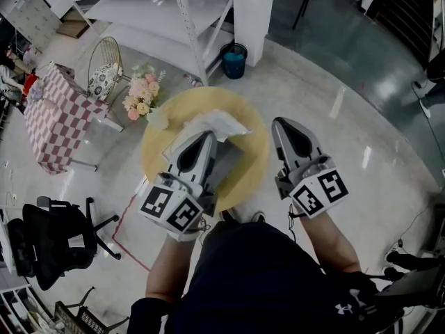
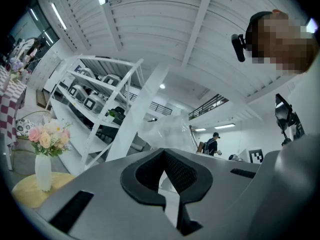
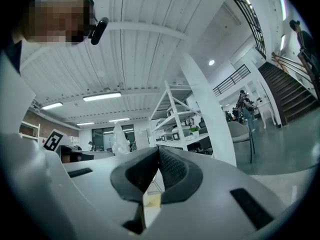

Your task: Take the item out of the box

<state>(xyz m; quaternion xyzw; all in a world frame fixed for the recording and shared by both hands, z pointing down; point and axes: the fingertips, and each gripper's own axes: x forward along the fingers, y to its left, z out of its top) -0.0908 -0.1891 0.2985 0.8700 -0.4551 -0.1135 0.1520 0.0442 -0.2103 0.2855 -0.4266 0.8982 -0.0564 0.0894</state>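
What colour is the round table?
Yellow. The table shows best in the head view.

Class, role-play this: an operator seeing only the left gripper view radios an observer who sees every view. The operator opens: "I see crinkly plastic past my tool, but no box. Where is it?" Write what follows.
Observer: The grey box sits on the round yellow table, under your left tool.
Operator: And the plastic?
Observer: In the head view the white plastic bunches at the box's far edge, by your tool's tip.
Operator: Where's the right tool?
Observer: The right tool hangs beside the table's right rim, jaws together, nothing between them.
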